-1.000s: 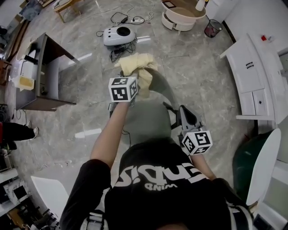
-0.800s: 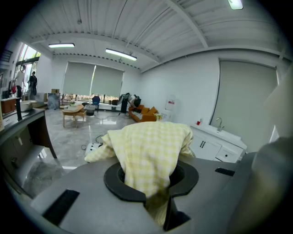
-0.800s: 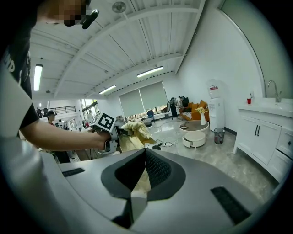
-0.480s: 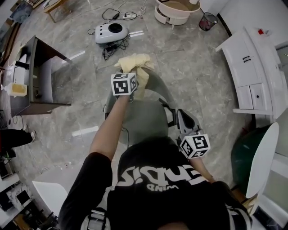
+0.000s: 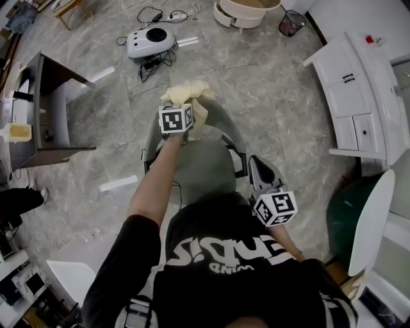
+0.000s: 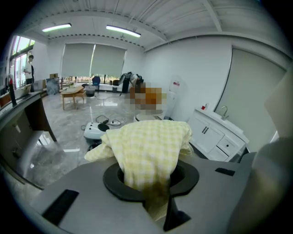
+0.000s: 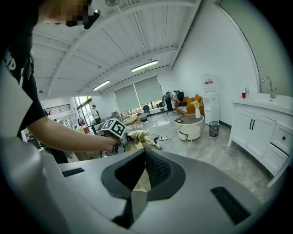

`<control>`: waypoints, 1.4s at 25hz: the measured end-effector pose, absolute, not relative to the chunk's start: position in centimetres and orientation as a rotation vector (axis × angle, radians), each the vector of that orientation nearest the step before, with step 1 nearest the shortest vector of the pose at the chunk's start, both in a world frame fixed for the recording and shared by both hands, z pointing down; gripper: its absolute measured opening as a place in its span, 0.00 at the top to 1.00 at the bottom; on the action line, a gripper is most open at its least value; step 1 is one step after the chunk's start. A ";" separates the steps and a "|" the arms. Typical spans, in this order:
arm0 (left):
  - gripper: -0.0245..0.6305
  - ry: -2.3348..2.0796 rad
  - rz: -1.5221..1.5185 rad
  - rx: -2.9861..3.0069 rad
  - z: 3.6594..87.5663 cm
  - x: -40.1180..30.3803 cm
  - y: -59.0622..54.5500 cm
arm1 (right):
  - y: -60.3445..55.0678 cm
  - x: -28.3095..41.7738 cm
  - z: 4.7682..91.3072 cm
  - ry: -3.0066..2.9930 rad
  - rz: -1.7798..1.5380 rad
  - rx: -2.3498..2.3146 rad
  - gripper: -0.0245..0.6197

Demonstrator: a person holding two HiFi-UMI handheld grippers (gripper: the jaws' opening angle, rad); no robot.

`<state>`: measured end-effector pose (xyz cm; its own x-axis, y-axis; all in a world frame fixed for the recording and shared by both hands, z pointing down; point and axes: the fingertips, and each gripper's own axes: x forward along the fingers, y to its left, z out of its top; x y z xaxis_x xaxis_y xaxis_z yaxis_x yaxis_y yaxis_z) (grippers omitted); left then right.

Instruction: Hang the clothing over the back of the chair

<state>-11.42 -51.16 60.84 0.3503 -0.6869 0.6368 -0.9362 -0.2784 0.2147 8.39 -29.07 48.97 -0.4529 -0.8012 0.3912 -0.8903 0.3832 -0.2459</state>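
The yellow checked clothing (image 5: 190, 97) lies bunched on the top of the grey chair's back (image 5: 221, 125). My left gripper (image 6: 155, 192) is shut on a fold of this clothing (image 6: 151, 146), and its marker cube shows just in front of the chair back in the head view. My right gripper (image 5: 259, 168) hangs over the chair's right armrest, well apart from the cloth. In the right gripper view its jaws stand slightly apart with nothing held between them (image 7: 137, 183), and beyond them I see the left hand and the clothing (image 7: 139, 136).
A white cabinet (image 5: 359, 109) runs along the right. A dark desk (image 5: 54, 106) stands at left. On the floor beyond the chair are a white device with cables (image 5: 147, 43), a round white stand (image 5: 246, 9) and a bin (image 5: 291, 22). A white chair (image 5: 368, 224) stands at right.
My left gripper has come down with the clothing, which now rests lower on the chair back. The right gripper has barely moved.
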 end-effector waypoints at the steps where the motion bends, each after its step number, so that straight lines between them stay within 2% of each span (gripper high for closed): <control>1: 0.82 -1.404 0.580 2.053 60.9 -11.3 -51.2 | -29.0 8.4 49.1 -2.431 0.638 1.507 0.94; 15: 0.80 -1.340 0.671 1.993 61.9 -10.9 -50.7 | -28.5 7.4 49.4 -2.445 0.654 1.453 0.94; 19: 0.74 -1.321 0.668 1.975 62.3 -10.6 -49.7 | -28.0 7.6 49.5 -2.441 0.658 1.457 0.94; 26: 0.59 -1.254 0.683 1.926 64.3 -10.0 -46.9 | -26.9 7.6 49.5 -2.450 0.656 1.447 0.94; 35: 0.55 -1.244 0.698 1.882 65.5 -10.4 -43.1 | -25.1 7.8 49.2 -2.464 0.649 1.440 0.94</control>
<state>-10.37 -43.09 65.51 0.3758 -0.5102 0.7736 -0.9261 -0.2359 0.2943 7.76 -25.05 49.24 -0.4981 -0.7718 0.3953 -0.8664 0.4240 -0.2639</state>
